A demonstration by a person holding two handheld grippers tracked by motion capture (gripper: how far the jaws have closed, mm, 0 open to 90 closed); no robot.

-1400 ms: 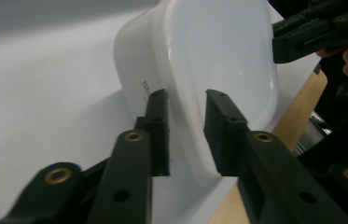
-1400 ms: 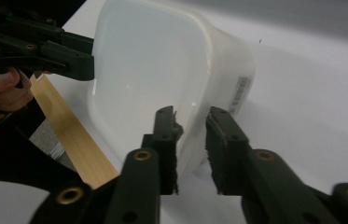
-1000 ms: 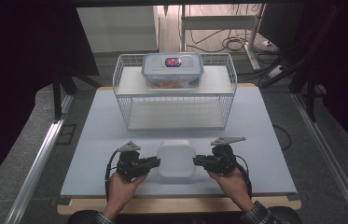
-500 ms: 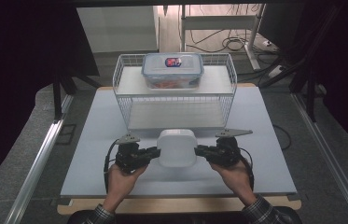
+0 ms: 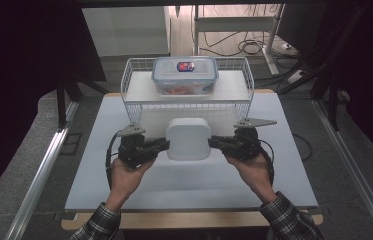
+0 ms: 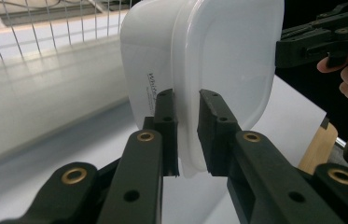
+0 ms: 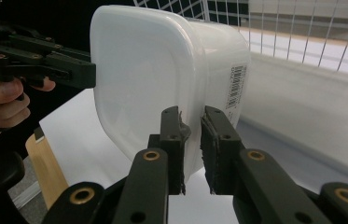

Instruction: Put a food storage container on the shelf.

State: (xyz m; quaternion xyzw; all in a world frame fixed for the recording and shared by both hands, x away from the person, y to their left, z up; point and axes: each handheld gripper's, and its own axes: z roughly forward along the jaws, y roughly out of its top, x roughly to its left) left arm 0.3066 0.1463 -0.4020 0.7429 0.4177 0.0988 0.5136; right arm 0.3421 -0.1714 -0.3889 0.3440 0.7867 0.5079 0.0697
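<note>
- left gripper [image 5: 163, 145] clamped on white container [image 5: 189, 138] rim, left side
- right gripper [image 5: 214, 142] clamped on opposite rim
- container off the table [image 5: 124, 120], in front of wire rack [image 5: 133, 85]

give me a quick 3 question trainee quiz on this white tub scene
1. True or false: each tool, the left tool and the right tool, pinches the rim of the white tub from opposite sides.
2. What sits on top of the wire rack?
A. a clear lidded box with red contents
B. a stack of plates
C. a kettle
3. In a few words: is the white tub resting on the white table or held above it?

Key:
1. True
2. A, the clear lidded box
3. Held above it, in front of the rack, with both tools clamped on its rim.
</note>
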